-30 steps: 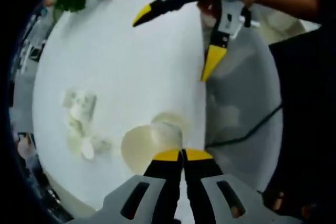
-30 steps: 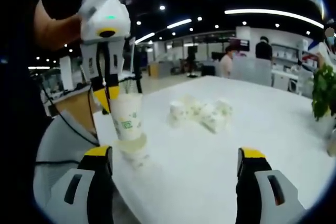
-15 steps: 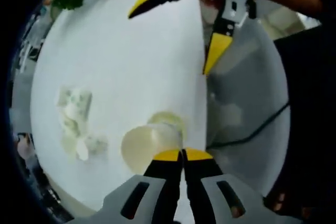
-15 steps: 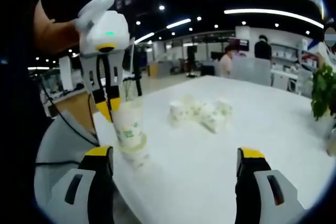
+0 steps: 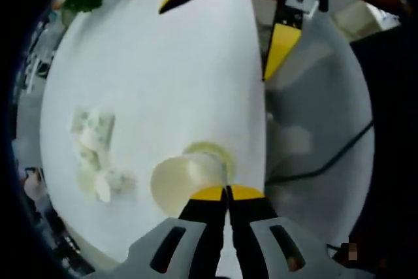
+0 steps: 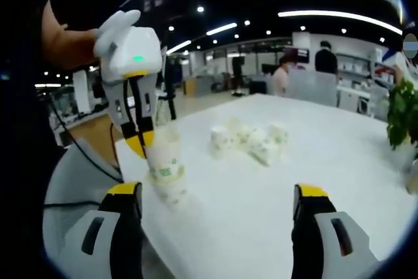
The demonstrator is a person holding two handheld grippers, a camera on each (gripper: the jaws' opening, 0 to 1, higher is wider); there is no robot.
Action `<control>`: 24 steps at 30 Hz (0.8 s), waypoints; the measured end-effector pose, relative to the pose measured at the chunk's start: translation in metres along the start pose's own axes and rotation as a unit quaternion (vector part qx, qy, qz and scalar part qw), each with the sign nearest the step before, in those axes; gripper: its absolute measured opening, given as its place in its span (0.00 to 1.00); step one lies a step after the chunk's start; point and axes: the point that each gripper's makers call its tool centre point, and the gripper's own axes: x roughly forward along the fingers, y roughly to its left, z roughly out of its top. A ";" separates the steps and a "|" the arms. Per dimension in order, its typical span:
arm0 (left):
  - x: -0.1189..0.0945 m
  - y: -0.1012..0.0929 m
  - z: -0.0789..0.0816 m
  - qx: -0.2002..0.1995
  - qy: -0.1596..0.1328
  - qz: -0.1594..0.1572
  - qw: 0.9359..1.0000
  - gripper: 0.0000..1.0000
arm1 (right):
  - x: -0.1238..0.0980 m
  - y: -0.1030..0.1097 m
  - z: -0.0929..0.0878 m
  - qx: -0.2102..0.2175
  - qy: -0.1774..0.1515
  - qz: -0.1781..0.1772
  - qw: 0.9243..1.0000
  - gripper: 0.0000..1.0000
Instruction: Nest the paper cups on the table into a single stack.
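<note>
While the left claw (image 6: 142,143) pinches a cup (image 6: 164,159) rim, loose cups (image 6: 251,140) lie beyond, right claw (image 6: 215,194) agape.

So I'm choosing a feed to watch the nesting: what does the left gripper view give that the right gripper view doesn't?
Left gripper view: the held cup's open mouth from above, its wall pinched by the shut left tongs, over a second cup.
Right gripper view: the nesting from the side, the cup's green print, people in the room.
Both: the white table, the loose cup pile and the plant.
</note>
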 end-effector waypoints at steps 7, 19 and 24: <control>0.003 0.004 0.001 0.010 -0.003 0.007 1.000 0.00 | 0.002 0.000 -0.003 0.001 0.003 0.001 1.000 0.93; 0.018 0.002 -0.002 -0.001 -0.004 -0.005 1.000 0.00 | 0.002 -0.001 -0.006 0.005 0.005 0.000 1.000 0.92; 0.024 0.002 -0.001 -0.011 -0.006 -0.005 1.000 0.00 | 0.002 0.000 -0.009 0.007 0.006 -0.001 1.000 0.92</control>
